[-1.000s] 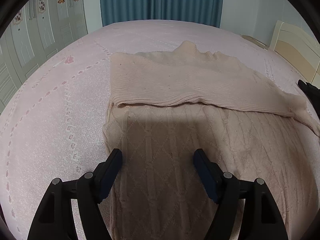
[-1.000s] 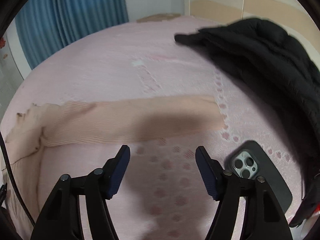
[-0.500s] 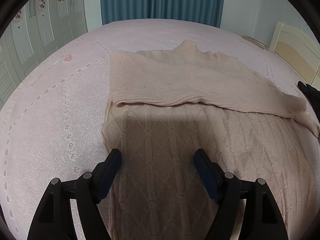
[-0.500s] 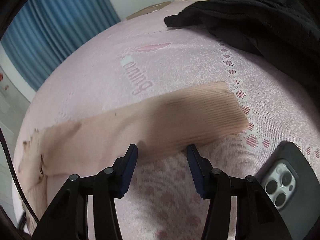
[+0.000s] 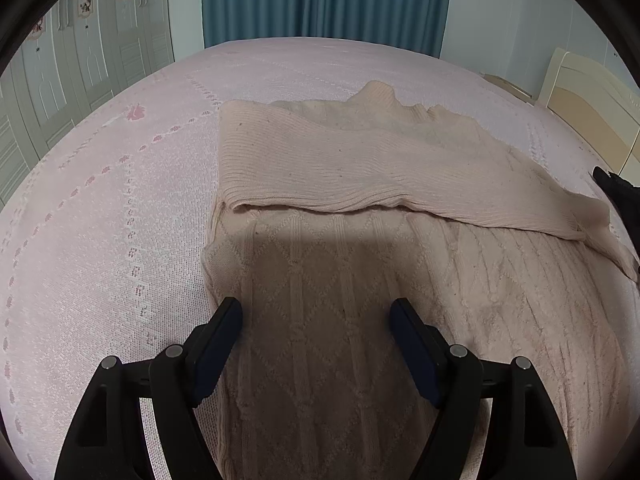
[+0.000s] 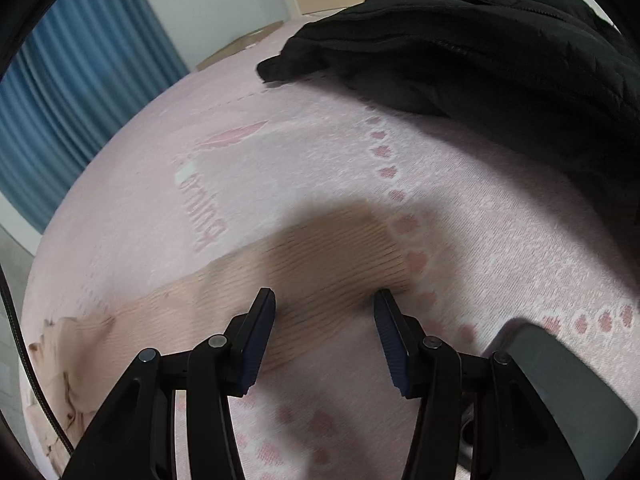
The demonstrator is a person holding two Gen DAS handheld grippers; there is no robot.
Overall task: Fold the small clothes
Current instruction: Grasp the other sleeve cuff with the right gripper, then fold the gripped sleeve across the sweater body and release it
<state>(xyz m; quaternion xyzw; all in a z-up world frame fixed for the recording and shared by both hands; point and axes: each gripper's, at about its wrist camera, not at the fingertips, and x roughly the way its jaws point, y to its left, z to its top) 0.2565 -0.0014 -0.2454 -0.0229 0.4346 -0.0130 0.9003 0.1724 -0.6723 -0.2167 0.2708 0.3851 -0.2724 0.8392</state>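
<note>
Two grippers we hold spread: left gripper (image 5: pixel 316 312) over the beige sweater (image 5: pixel 360 280), right gripper (image 6: pixel 324 300) straddling its sleeve (image 6: pixel 320 264), unpinched.

Soft, even indoor light; heavy fisheye bend in both views.

Dim and flat overall, without glare or hard highlights. Broad, soft-edged shadow cast ahead of the left gripper (image 5: pixel 316 312) across the beige sweater (image 5: pixel 360 168), another over the ribbed sleeve (image 6: pixel 320 264) ahead of the right gripper (image 6: pixel 324 304). Left view sharp; right view smeared by motion blur, worst on the pink bedspread (image 6: pixel 500 208). Black vignette at the corners, straight lines bowed near the edges.
</note>
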